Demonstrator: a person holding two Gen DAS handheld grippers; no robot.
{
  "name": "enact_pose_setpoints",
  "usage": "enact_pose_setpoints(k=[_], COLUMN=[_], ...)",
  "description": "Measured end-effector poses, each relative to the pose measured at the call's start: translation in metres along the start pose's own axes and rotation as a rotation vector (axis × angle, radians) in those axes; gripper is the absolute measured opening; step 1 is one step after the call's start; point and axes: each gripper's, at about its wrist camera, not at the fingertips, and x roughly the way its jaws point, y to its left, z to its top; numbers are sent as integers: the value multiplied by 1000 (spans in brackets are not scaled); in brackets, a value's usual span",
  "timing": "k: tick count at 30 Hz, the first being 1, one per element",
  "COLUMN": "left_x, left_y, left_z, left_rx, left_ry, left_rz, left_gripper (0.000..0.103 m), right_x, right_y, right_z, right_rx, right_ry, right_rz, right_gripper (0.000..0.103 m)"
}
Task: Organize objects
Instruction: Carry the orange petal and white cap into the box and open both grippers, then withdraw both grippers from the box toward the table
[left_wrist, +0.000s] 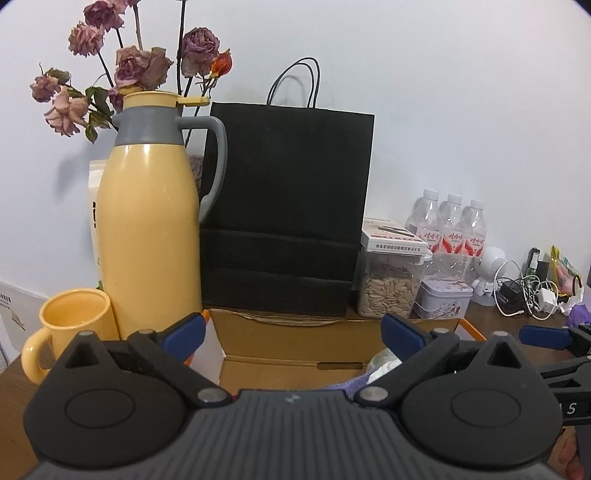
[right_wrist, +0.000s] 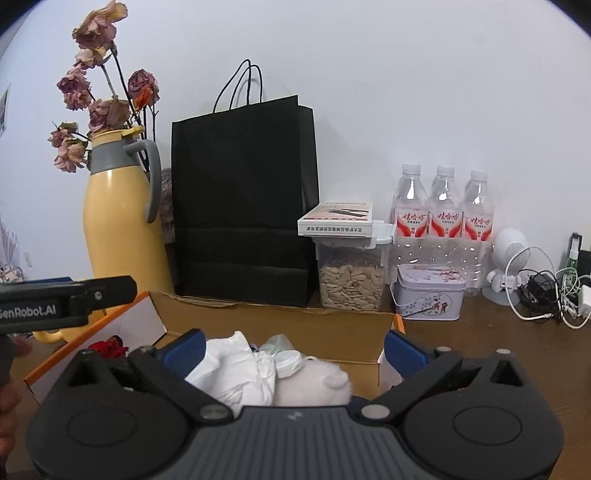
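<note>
Hovering over an open cardboard box (right_wrist: 280, 325) on a brown wooden table (right_wrist: 480, 354), both grippers stand with their blue-padded jaws spread wide and nothing between the pads. The left gripper (left_wrist: 293, 334) looks across the box's far wall; its own view shows only a scrap of white and purple stuff at about 4 o'clock inside the box. The right gripper (right_wrist: 293, 349) sits above the box's contents: a crumpled white bag (right_wrist: 243, 373) at 12 o'clock from the camera body, a pale pink plush toy (right_wrist: 317, 384) just beside it toward 2 o'clock, a clear plastic piece (right_wrist: 280, 347) behind them, and something red (right_wrist: 109, 349) at 10 o'clock in the box's left part. In the right wrist view the left gripper's black arm reaches in from 9 o'clock, with part of a hand (right_wrist: 9, 395) below it.

Behind the box, against the white wall, a black paper bag (right_wrist: 240, 206) stands upright at 12 o'clock. At 10 o'clock stands a yellow thermos jug (right_wrist: 122, 221) with a grey collar and handle, dried roses (right_wrist: 99, 107) rising behind it, and a yellow mug (left_wrist: 74, 325) just beside its base. At 1 o'clock a clear container of seeds (right_wrist: 351, 280) carries a flat white box (right_wrist: 338, 219) on its lid. A lilac tin (right_wrist: 428, 291) sits beside it, three water bottles (right_wrist: 443, 218) behind that, then a small white robot figure (right_wrist: 508, 262) and tangled cables (right_wrist: 546, 291) toward 3 o'clock.
</note>
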Motion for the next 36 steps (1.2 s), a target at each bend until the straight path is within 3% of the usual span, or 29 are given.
enact_pose_setpoints(k=[7, 13, 21, 36], left_x=[-20, -62, -123, -188], left_y=[3, 6, 6, 14], left_z=[4, 1, -15, -58], left_rx=[4, -3, 37, 42], left_ry=[8, -17, 20, 131], left_rz=[-13, -14, -15, 22], left_gripper=[103, 103, 103, 103], right_x=[-20, -58, -121, -182], right_y=[7, 15, 26, 47], right_z=[3, 4, -7, -62], right_rx=[-21, -17, 1, 21], right_ry=[-19, -41, -53, 64], right_rz=[-26, -31, -27, -8], right_gripper=[103, 103, 103, 103])
